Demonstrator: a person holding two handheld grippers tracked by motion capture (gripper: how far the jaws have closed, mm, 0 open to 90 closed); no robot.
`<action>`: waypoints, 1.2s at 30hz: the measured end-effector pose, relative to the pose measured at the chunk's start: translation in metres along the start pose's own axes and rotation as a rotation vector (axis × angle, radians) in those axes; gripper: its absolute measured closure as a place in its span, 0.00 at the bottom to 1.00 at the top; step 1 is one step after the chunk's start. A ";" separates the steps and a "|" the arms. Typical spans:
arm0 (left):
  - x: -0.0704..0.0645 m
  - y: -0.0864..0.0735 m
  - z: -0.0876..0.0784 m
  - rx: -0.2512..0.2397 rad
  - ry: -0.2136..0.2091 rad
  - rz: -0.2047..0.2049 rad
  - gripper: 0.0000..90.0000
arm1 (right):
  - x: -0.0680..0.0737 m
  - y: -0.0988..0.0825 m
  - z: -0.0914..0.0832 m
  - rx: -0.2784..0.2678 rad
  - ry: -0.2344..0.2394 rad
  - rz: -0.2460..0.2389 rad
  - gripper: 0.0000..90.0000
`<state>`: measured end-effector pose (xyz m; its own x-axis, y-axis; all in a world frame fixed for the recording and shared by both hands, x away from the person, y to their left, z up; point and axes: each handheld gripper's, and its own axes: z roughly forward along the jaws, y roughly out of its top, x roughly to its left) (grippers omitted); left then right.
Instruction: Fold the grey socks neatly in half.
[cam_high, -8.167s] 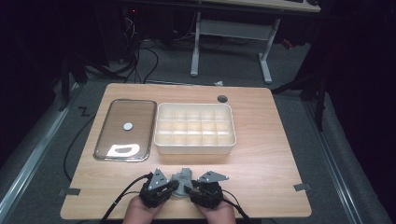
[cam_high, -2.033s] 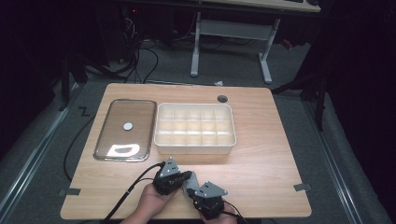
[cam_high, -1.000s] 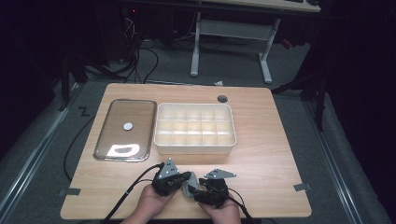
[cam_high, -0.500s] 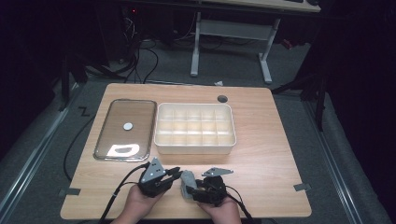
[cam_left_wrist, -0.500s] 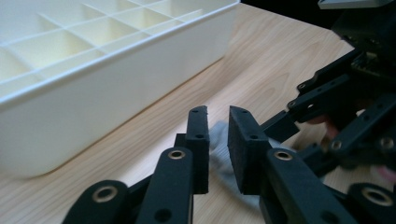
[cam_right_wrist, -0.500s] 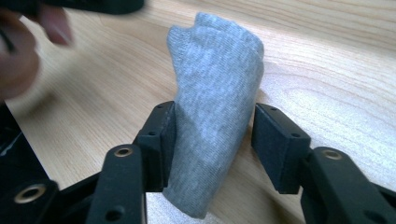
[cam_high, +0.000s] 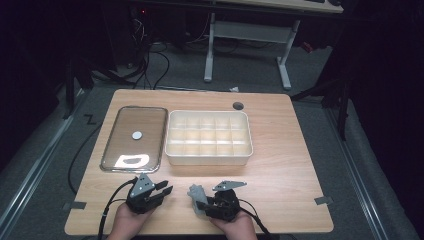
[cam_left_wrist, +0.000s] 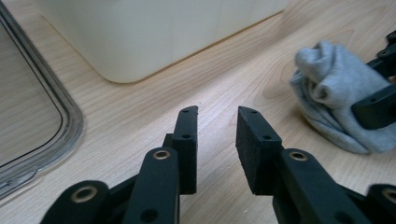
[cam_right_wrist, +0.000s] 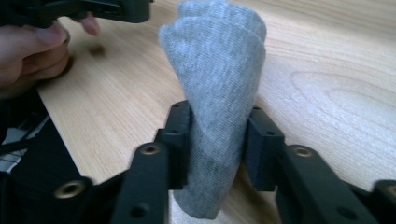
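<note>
Gripping a rolled grey knitted cloth (cam_right_wrist: 215, 93), the right claw (cam_right_wrist: 217, 140) has its two black jaws pressed against the bundle's sides; they have just been closing on it. The cloth stands near the front edge of the light wooden surface (cam_high: 295, 165), in front of the cream plastic compartment box (cam_high: 208, 137) and apart from it. In the high view the cloth (cam_high: 196, 196) sits at the tip of the right claw (cam_high: 202, 200). The left claw (cam_left_wrist: 215, 140) stands just beside it, jaws apart with nothing between them, having just been opening; in the high view this claw (cam_high: 162, 191) points toward the cloth. A clear rectangular lid with a white round knob (cam_high: 135, 136) lies left of the box, seemingly just clear of its wall.
</note>
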<state>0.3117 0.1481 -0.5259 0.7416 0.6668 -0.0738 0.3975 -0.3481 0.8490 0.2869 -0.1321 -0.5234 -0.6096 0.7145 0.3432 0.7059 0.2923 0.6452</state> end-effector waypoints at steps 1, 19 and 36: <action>0.000 0.000 0.000 0.001 0.008 0.006 0.76 | 0.001 0.000 0.000 -0.004 -0.005 -0.013 0.77; -0.001 0.000 -0.002 -0.027 0.011 -0.007 0.65 | -0.007 0.010 -0.028 -0.039 -0.195 -0.087 0.78; -0.001 0.002 0.000 -0.028 0.001 -0.003 0.61 | -0.030 0.009 -0.051 0.034 -0.334 -0.127 0.78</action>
<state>0.3116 0.1466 -0.5244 0.7399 0.6684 -0.0764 0.3845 -0.3269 0.8633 0.2932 -0.1833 -0.4929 -0.5455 0.8380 0.0159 0.6469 0.4088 0.6438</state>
